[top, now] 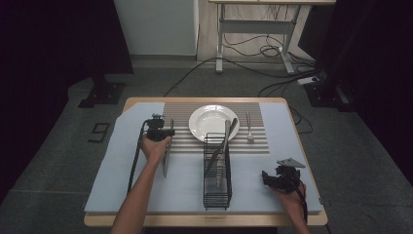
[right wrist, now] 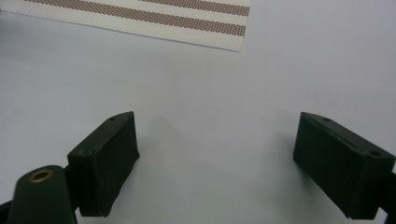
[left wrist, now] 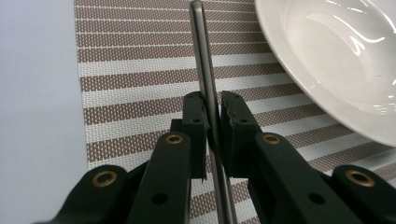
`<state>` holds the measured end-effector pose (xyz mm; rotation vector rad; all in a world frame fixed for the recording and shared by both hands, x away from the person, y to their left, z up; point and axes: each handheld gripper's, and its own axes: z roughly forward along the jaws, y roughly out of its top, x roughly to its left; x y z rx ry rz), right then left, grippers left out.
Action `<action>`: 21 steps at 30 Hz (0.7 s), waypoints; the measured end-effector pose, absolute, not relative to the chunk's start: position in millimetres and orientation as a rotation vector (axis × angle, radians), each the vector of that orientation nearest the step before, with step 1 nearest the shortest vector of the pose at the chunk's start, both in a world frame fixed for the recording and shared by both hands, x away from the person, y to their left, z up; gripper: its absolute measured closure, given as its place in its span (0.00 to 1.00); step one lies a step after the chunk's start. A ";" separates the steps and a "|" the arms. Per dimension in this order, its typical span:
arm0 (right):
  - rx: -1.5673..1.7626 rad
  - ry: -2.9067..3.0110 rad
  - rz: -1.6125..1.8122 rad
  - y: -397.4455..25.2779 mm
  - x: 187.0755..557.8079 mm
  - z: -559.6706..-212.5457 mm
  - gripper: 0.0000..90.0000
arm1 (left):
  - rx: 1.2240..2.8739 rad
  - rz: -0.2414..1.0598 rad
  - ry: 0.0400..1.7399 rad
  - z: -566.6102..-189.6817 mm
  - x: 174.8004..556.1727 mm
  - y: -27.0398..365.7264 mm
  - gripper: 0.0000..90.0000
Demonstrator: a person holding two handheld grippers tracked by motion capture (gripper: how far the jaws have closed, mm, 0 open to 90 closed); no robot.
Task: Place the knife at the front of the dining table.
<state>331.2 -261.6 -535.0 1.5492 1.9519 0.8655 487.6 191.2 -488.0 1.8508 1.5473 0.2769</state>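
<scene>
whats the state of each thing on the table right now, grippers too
left gripper: shut on the knife, over the striped placemat
knife: clamped on edge, beside the plate
right gripper: open, holding nothing
plate: upright, nothing on it
wire rack: standing, utensils leaning in it
fork: lying flat right of the plate
</scene>
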 end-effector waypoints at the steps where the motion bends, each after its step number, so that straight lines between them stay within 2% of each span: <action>1: 1.549 1.952 0.866 -261.6 331.2 -535.0 0.15 | 1.851 0.276 1.550 -489.2 488.3 191.1 0.90; 21: 1.552 1.952 0.867 -261.6 331.2 -535.0 0.15 | 1.889 0.288 1.602 -510.3 497.7 182.9 0.93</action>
